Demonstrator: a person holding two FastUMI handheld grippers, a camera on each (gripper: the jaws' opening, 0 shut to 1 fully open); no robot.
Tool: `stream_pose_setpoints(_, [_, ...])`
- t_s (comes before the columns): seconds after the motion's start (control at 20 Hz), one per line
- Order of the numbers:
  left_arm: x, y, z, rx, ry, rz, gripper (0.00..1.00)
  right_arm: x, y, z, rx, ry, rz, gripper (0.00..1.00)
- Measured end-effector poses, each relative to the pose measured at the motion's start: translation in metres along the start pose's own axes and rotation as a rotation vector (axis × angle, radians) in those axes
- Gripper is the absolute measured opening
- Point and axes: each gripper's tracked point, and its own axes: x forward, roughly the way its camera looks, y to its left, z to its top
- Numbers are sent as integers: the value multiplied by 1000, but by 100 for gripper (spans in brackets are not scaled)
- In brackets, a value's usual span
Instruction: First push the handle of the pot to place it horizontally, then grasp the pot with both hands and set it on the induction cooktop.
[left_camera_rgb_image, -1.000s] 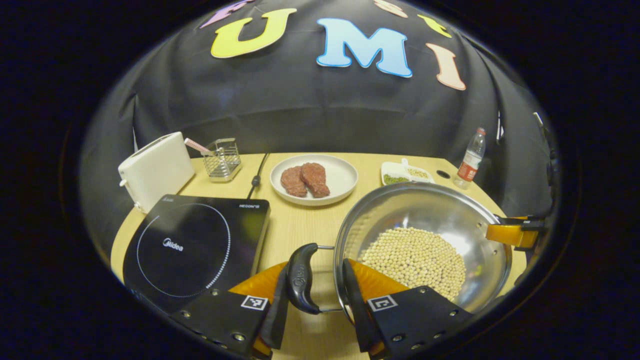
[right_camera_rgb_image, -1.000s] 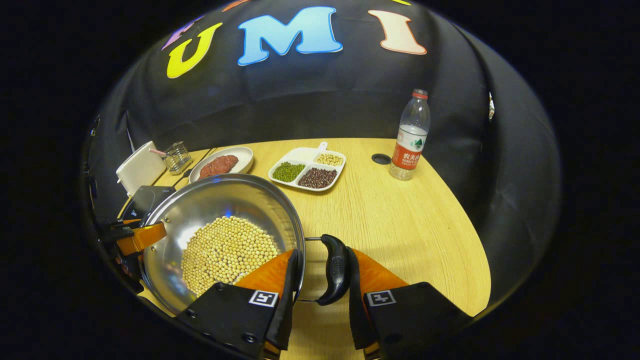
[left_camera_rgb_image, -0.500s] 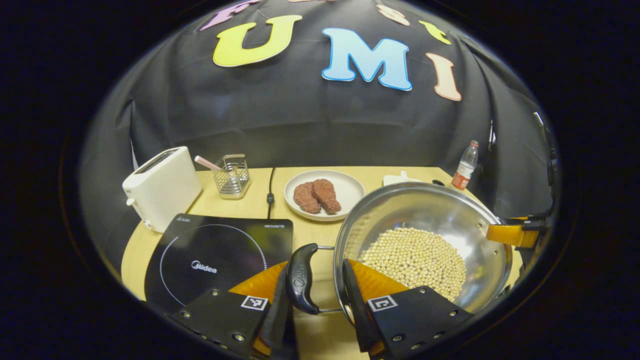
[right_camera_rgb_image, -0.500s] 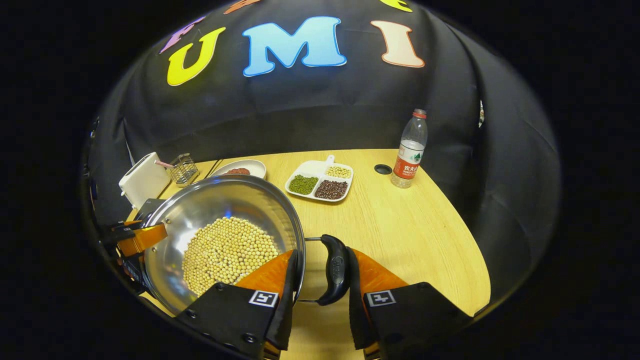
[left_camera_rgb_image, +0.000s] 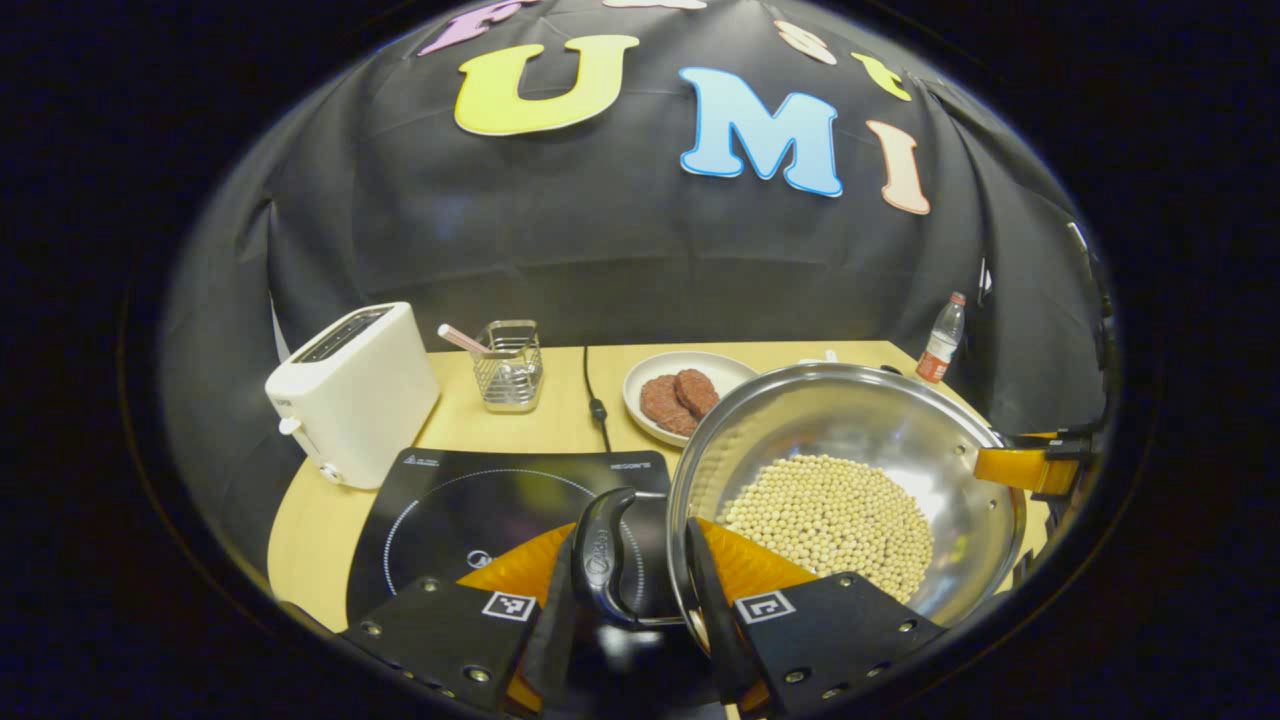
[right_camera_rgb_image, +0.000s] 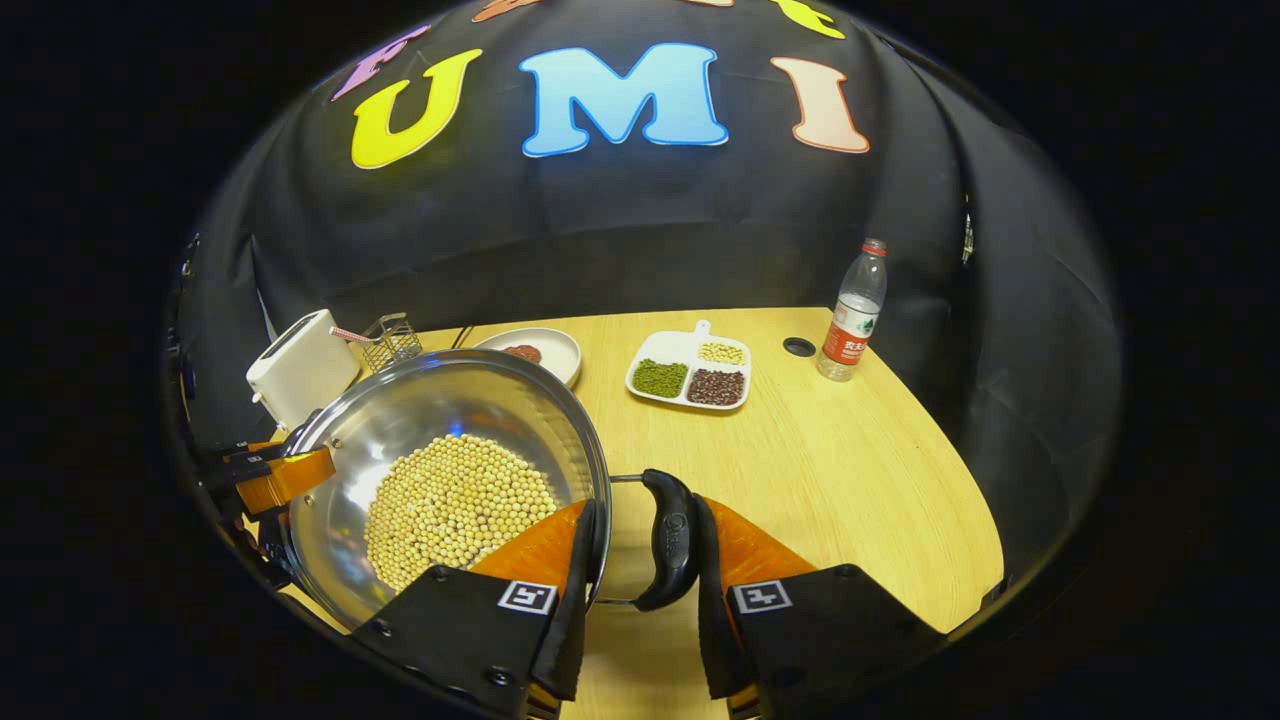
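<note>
1. The left tool (left_camera_rgb_image: 640, 590) has its fingers closed on the pot's left handle (left_camera_rgb_image: 603, 560), and the right tool (right_camera_rgb_image: 640, 570) clamps the right handle (right_camera_rgb_image: 672, 540) the same way.
2. The pot (left_camera_rgb_image: 850, 470) hangs between them, full of beans (left_camera_rgb_image: 830, 520), its left handle over the cooktop (left_camera_rgb_image: 450, 500).
3. Advice: move both tools together and level so no beans spill; centre the pot over the cooktop's ring before lowering.
4. The plate (left_camera_rgb_image: 690, 385) sits just behind, the toaster (left_camera_rgb_image: 350, 390) to the left on the desk (right_camera_rgb_image: 820, 470); judged clear enough.

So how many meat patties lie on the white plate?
2 patties, touching side by side on the white plate behind the pot. The pot rim covers part of the plate, so another could be hidden.
</note>
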Motion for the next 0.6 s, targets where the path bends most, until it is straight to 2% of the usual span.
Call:
stream_pose_setpoints(0.1, [0,18,-1,0,1,7,57,2,17,0,-1,3,5,49])
stream_pose_setpoints(0.15, [-2,27,0,1,2,10,57,2,25,0,-1,5,8,46])
stream_pose_setpoints(0.25, [-3,45,1,-1,3,19,54,3,42,0,2,8,13,49])
stream_pose_setpoints(0.3, [-4,54,1,0,3,23,57,4,50,1,5,11,15,46])
stream_pose_setpoints(0.35, [-4,62,2,1,4,26,54,6,59,2,9,12,16,46])
stream_pose_setpoints(0.5, [-4,89,3,2,11,35,54,10,84,3,12,16,23,46])
stream_pose_setpoints(0.55, [-5,97,3,2,12,40,57,12,93,3,14,18,27,46])
stream_pose_setpoints(0.6, [-6,108,1,3,16,47,54,14,102,2,16,23,33,46])
